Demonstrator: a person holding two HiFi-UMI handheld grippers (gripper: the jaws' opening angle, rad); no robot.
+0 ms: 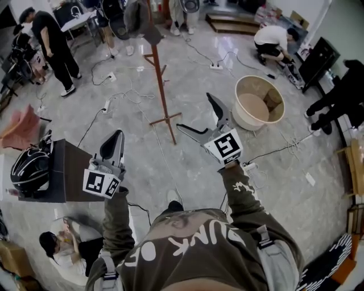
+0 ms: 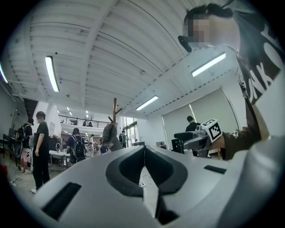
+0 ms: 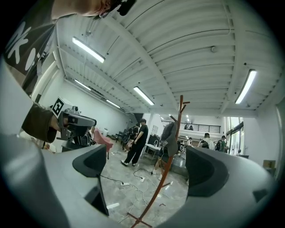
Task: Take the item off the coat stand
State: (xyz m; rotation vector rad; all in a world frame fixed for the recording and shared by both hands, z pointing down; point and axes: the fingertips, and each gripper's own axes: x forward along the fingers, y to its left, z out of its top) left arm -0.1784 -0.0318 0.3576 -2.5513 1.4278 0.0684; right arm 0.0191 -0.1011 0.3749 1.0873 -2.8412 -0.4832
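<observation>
A reddish-brown wooden coat stand rises from the tiled floor ahead of me. A grey garment hangs near its top. In the right gripper view the coat stand shows between the jaws, some way off, with the grey garment on a peg. My right gripper is open and empty, held short of the stand's foot. My left gripper is shut on nothing, lower and to the left. The left gripper view shows the shut left gripper and, far beyond it, the garment.
A round beige tub stands on the floor right of the stand. A black helmet lies on a dark table at my left. Cables run across the floor. Several people stand or crouch around the room.
</observation>
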